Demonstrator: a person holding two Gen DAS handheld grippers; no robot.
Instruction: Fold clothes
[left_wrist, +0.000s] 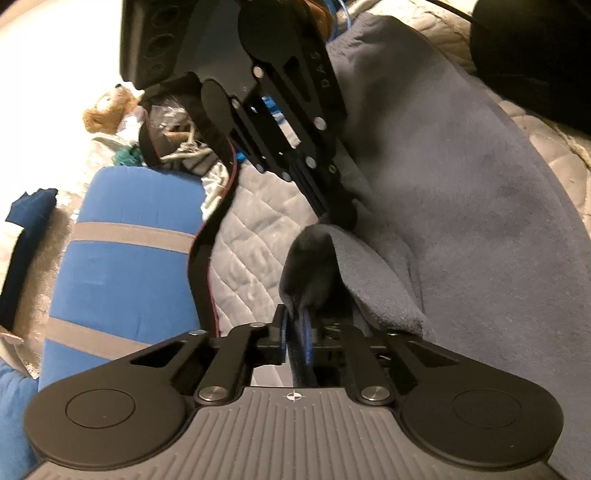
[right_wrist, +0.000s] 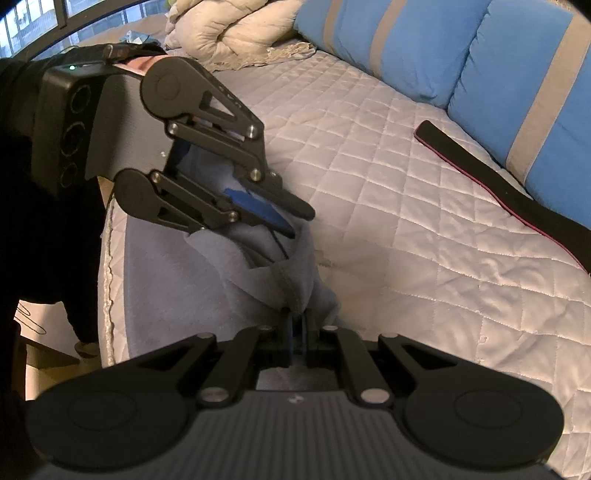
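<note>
A grey-blue fleece garment (left_wrist: 461, 184) lies on the quilted bed cover (right_wrist: 369, 166), spread toward the bed's near edge. My left gripper (left_wrist: 298, 332) is shut on a raised fold of it, and cloth bulges up between its blue pads. In the right wrist view the left gripper (right_wrist: 295, 221) comes in from the upper left and pinches the garment (right_wrist: 177, 277) near its top. My right gripper (right_wrist: 297, 325) is shut on a stitched seam of the same garment, close below the left one. Seen from the left wrist, the right gripper (left_wrist: 341, 218) reaches down from above onto the cloth.
Blue pillows with grey stripes (right_wrist: 406, 40) line the far side of the bed. A black strap with a red edge (right_wrist: 498, 184) lies in front of them. A crumpled pale duvet (right_wrist: 229, 33) sits at the back. The bed's edge (right_wrist: 107, 258) drops off at left.
</note>
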